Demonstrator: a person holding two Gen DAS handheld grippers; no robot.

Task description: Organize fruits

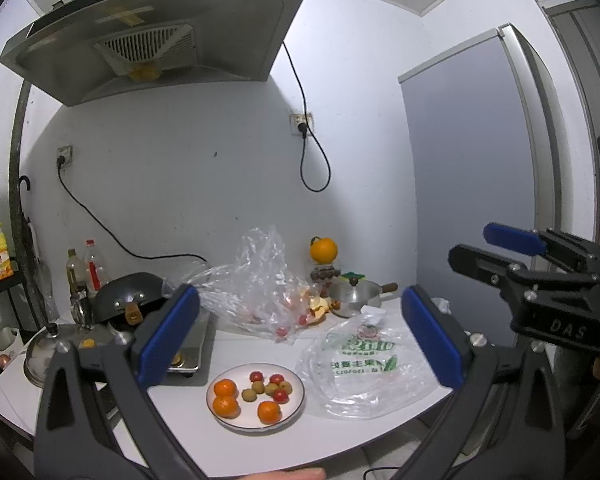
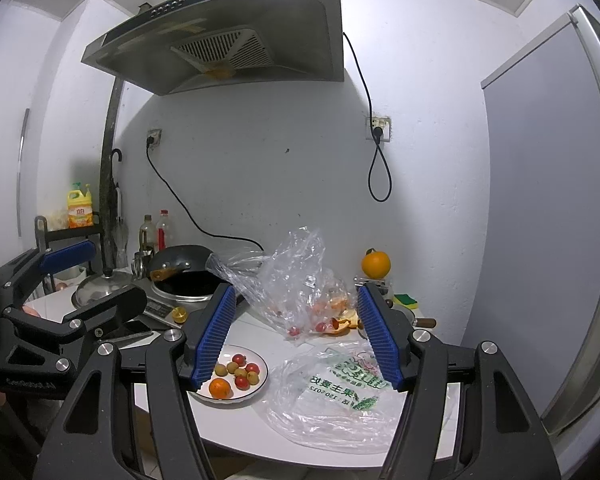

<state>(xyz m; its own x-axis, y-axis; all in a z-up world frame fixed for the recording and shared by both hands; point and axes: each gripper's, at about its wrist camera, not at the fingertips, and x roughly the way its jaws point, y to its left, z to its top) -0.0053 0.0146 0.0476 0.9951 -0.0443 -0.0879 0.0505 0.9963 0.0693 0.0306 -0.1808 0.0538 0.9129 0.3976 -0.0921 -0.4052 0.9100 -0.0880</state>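
Both tools, left (image 1: 300, 336) and right (image 2: 296, 334), spread, empty, held back from plate (image 1: 296, 408); fruit (image 1: 225, 388) gathered there for sorting.

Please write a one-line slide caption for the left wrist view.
Open left hand-held gripper hovers above a plate of oranges, cherry tomatoes and longans, beside a printed plastic bag.

The left hand-held gripper (image 1: 300, 336) is held level with its blue-padded jaws spread wide and nothing between them; the right hand-held gripper (image 2: 298, 336) beside it is likewise spread wide, holding nothing
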